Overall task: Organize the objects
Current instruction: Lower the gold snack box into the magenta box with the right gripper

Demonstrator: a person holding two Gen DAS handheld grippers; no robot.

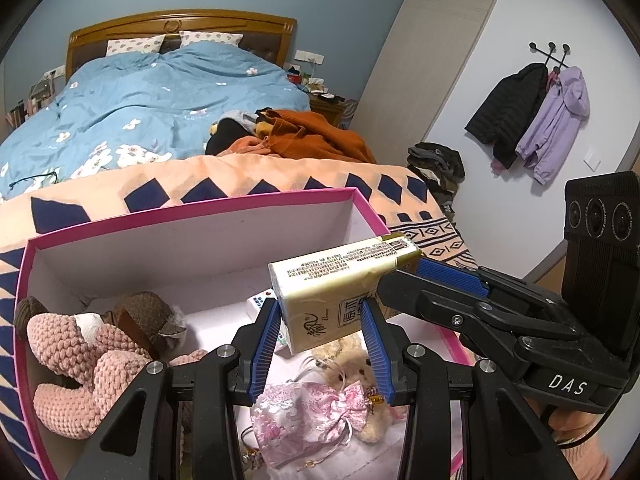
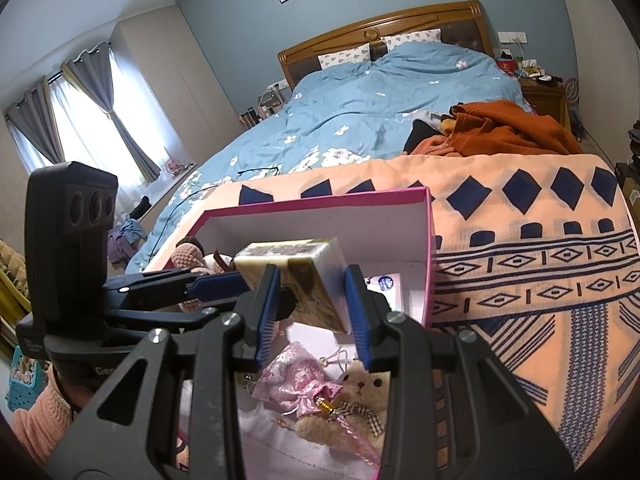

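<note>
- Left gripper [image 1: 322, 320]: blue pads clamped on the near end of the tissue pack [image 1: 340, 280], one pad on each side face.
- Right gripper [image 2: 310, 296]: likewise clenched on the tissue pack [image 2: 296, 276], gripping its other end; both grippers hold the same pack.
- Tissue pack: cream wrapper with printed text, held tilted in the air above the pink box [image 1: 160, 216], over its right half.
- Pink box: open, white inside, resting on the peach blanket [image 2: 540, 208] with navy diamonds.
- Inside the box, below the pack: a pink brocade pouch [image 1: 312, 412] and a small beige teddy bear [image 2: 360, 396], touching each other.
- Inside the box, at its left end: a pink knitted plush toy [image 1: 80, 364].
- Beyond the box: rust-coloured clothes [image 1: 312, 132] heaped on the blue floral duvet [image 1: 160, 96].
</note>
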